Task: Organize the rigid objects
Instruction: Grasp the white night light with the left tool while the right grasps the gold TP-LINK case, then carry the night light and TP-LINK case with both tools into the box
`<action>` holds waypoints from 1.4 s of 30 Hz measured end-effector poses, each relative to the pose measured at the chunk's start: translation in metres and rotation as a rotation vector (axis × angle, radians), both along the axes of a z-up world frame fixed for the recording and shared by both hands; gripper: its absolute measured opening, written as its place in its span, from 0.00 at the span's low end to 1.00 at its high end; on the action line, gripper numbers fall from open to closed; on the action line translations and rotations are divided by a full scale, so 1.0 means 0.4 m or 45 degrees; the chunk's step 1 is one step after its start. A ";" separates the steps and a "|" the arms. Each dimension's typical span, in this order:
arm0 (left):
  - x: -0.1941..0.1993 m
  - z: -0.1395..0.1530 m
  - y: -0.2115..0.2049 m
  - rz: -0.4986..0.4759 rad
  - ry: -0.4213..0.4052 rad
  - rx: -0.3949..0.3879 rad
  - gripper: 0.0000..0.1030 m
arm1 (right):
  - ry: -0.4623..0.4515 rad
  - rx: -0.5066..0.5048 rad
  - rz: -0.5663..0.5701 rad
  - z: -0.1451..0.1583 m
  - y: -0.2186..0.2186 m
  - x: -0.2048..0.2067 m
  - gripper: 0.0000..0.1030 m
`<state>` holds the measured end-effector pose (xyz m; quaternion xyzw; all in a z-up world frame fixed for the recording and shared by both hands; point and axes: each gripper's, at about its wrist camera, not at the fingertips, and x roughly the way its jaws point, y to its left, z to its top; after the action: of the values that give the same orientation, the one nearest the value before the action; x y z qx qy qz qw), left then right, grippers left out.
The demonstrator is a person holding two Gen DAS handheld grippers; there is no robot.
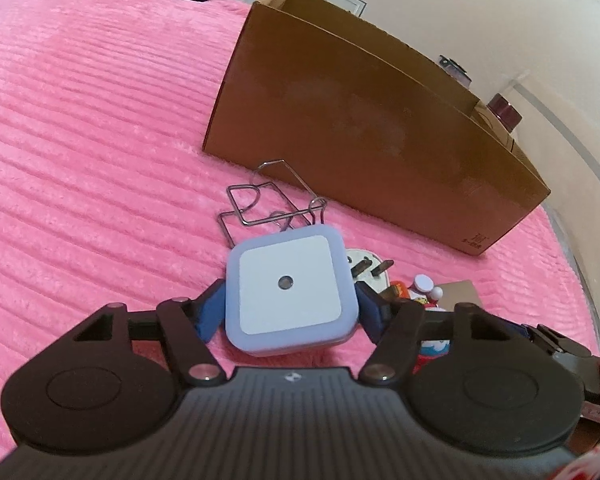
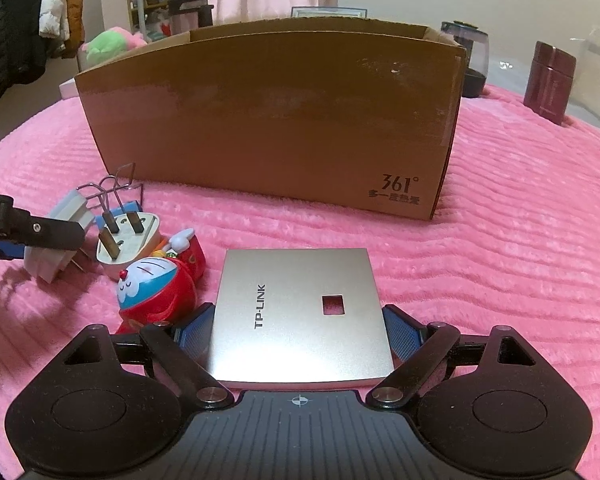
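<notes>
1. One open cardboard box (image 2: 268, 120) stands on a pink ribbed blanket (image 1: 80, 140); every loose item lies on its near side.
2. The left gripper (image 1: 290, 312) has its jaws clamped on one square lavender night light (image 1: 290, 292), near the box's front wall.
3. The right gripper (image 2: 300, 332) has its jaws on either side of one flat silver TP-Link panel (image 2: 300, 312), in front of the box; whether the pads (image 2: 400, 332) press it, I cannot tell.
4. Also before the box: one white plug (image 2: 126, 240), one red Doraemon figure (image 2: 156, 288) and a tangle of wire puzzle pieces (image 1: 268, 204), too interlinked to count.
5. Risks: the night light's smooth sides could slip from the grip during a lift; the thin panel could tip or scrape the box's rim; either gripper could knock the crowded plug and figure.
</notes>
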<state>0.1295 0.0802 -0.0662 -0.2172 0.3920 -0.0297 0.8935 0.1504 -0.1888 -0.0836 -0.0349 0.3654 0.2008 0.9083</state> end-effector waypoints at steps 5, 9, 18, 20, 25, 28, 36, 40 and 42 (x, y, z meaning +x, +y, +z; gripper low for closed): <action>-0.015 0.005 0.000 -0.009 -0.008 0.003 0.60 | -0.016 0.004 -0.027 0.010 -0.006 -0.017 0.82; -0.032 0.022 -0.007 -0.034 -0.026 0.043 0.60 | -0.028 0.022 -0.049 0.024 -0.019 -0.033 0.82; -0.066 0.079 -0.046 -0.129 -0.087 0.152 0.60 | -0.061 0.059 -0.079 0.071 -0.037 -0.076 0.82; -0.072 0.092 -0.057 -0.151 -0.103 0.180 0.60 | -0.061 0.072 -0.086 0.082 -0.042 -0.085 0.82; -0.093 0.116 -0.076 -0.189 -0.132 0.213 0.60 | -0.045 0.119 -0.118 0.110 -0.054 -0.106 0.82; -0.102 0.126 -0.088 -0.205 -0.142 0.227 0.60 | -0.049 0.134 -0.123 0.126 -0.058 -0.121 0.82; -0.124 0.151 -0.120 -0.252 -0.169 0.263 0.60 | -0.074 0.149 -0.133 0.156 -0.067 -0.150 0.82; -0.131 0.158 -0.126 -0.267 -0.176 0.274 0.60 | -0.087 0.149 -0.134 0.167 -0.070 -0.160 0.82; -0.134 0.163 -0.128 -0.276 -0.181 0.277 0.60 | -0.095 0.149 -0.136 0.173 -0.073 -0.165 0.82</action>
<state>0.0757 0.0288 -0.0008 -0.0729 0.3500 -0.0984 0.9287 0.0843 -0.2179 -0.0144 0.0302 0.3205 0.1714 0.9311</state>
